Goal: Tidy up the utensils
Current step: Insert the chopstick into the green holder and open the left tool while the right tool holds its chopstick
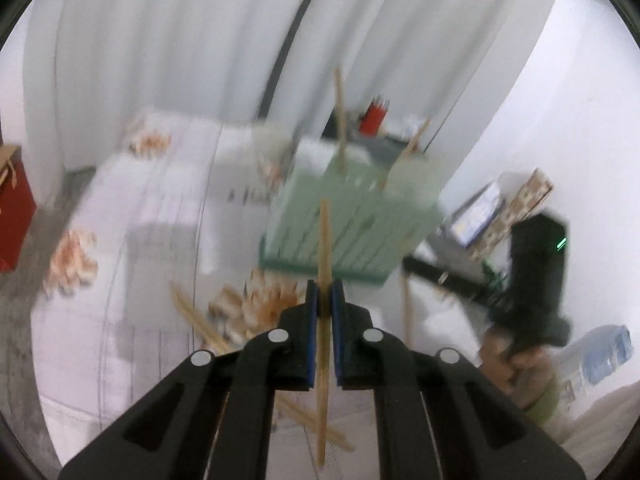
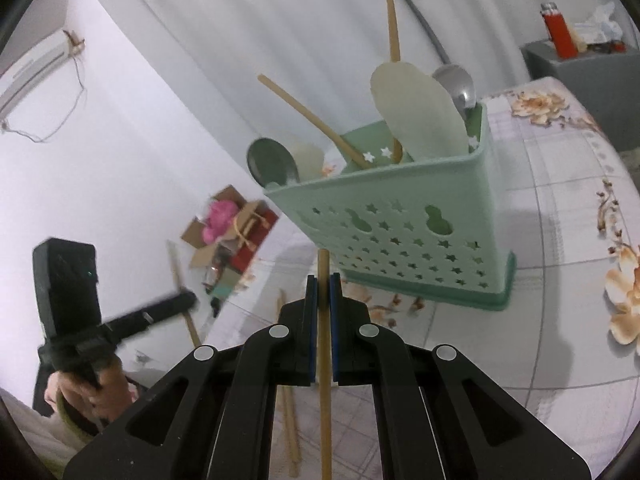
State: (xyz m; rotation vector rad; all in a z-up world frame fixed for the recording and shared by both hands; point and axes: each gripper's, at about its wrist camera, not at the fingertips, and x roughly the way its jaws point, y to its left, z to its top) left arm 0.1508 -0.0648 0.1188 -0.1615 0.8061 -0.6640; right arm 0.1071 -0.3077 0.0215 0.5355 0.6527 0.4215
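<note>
Each gripper is closed on one chopstick: the left gripper (image 1: pixel 325 296) on its chopstick (image 1: pixel 324 236), the right gripper (image 2: pixel 324 294) on another chopstick (image 2: pixel 323 360), near the green holder (image 2: pixel 404 220). The sticks look light, stiff and smooth; a middle grip seems safest.

A lived-in room of a home. White curtains (image 2: pixel 248 12) fill the top of the right wrist view, and a wall air conditioner (image 2: pixel 32 68) hangs at upper left. The counter wears a flower-printed cloth (image 2: pixel 560 208) (tile-patterned). Open cardboard boxes and gift bags (image 2: pixel 228 236) clutter the floor at centre left, and a red gift bag (image 1: pixel 14 216) stands at the left edge of the left wrist view.
</note>
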